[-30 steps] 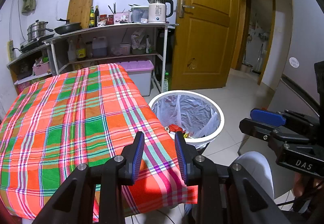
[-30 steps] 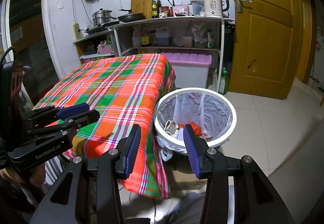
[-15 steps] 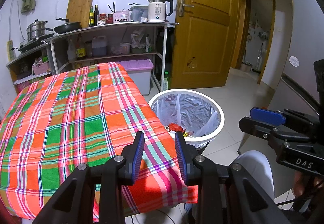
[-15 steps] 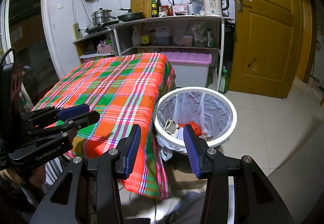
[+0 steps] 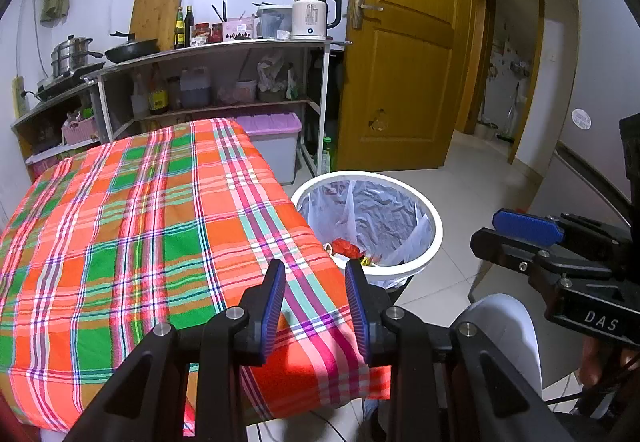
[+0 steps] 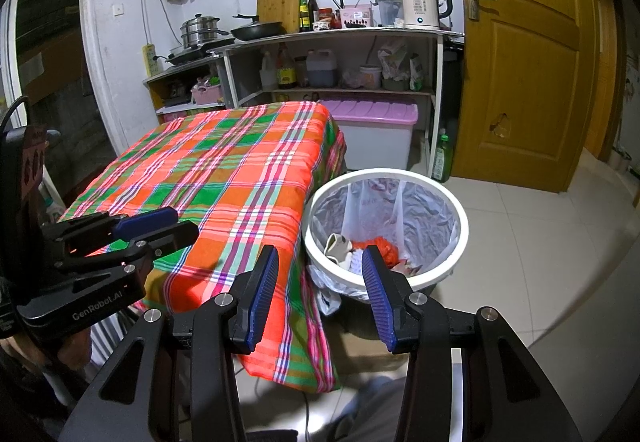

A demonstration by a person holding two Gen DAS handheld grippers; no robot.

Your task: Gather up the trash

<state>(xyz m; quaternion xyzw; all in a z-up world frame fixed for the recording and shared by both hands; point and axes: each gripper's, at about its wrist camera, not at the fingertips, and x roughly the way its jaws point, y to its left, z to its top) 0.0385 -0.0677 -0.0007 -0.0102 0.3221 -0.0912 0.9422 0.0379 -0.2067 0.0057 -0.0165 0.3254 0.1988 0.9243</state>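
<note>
Apparently you had the table (image 5: 120, 242) with its plaid cloth bare to the left, and the white bin (image 6: 460, 210) near its right edge. Inside lay the trash (image 6: 376, 246), light, crumpled wrappers, probably soft; you would pinch them at a raised fold. Your left gripper (image 5: 316, 306) and right gripper (image 6: 320, 294) were both spread, empty.

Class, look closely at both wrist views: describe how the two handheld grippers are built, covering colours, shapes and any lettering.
The left gripper and right gripper are matte black angular frames with silver screw heads. Each carries two long fingers faced with ribbed blue pads. Seen side-on, the left body reads "GenRobot.AI" and the right body reads "DAS", both in pale lettering.
</note>
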